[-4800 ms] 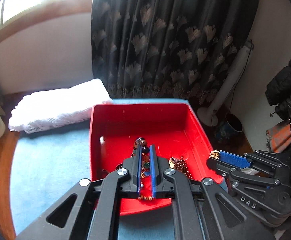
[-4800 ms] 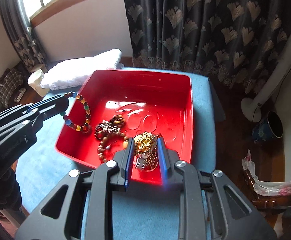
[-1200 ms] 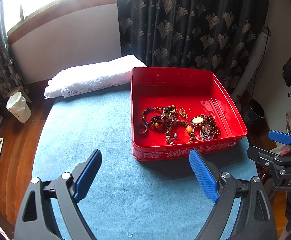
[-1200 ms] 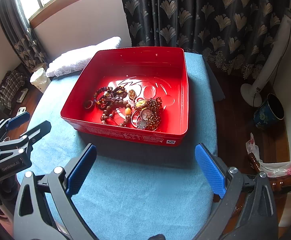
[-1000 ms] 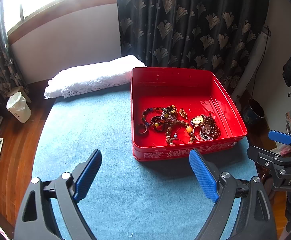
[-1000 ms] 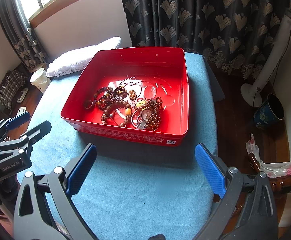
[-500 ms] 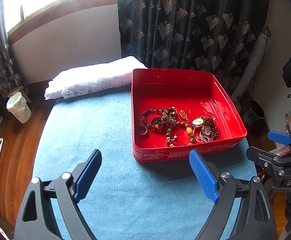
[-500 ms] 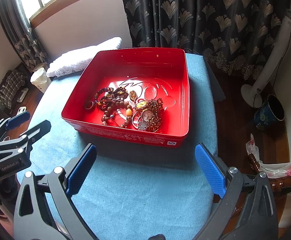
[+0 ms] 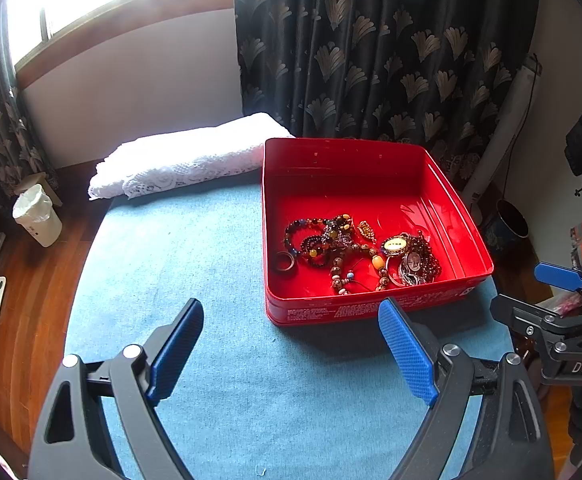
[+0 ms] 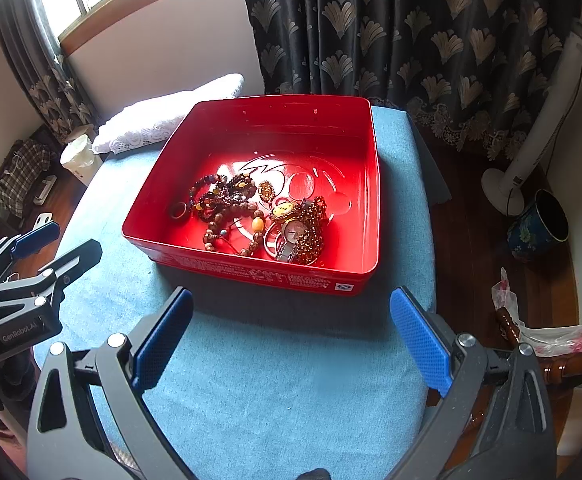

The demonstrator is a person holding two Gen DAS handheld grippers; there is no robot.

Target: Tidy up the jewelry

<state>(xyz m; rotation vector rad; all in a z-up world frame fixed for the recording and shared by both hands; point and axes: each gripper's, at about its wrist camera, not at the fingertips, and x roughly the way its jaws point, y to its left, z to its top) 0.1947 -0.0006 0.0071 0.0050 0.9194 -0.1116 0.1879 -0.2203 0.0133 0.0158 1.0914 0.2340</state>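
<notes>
A red tin box point(image 9: 355, 148) point(image 10: 373, 200) stands on the blue cloth. In it lies a heap of jewelry point(image 9: 355, 250) point(image 10: 251, 212): bead bracelets, a dark ring point(image 9: 284, 261), watches point(image 10: 289, 232) and a gold pendant. My left gripper point(image 9: 289, 344) is open and empty, held back from the box's near left side; it also shows in the right wrist view point(image 10: 57, 240). My right gripper point(image 10: 291, 326) is open and empty in front of the box; it shows at the right edge of the left wrist view point(image 9: 543, 288).
A folded white lace cloth point(image 9: 179, 156) lies behind the box on the left. A white bin point(image 9: 37, 216) stands on the wood floor at left. A fan stand point(image 10: 531, 152), a dark pot point(image 10: 539, 224) and a dark patterned curtain point(image 10: 411, 32) are at right and behind.
Since 4.8 s ago both grippers let go of jewelry in the box, opened wide and drew back. Over the last second the view shifted only slightly.
</notes>
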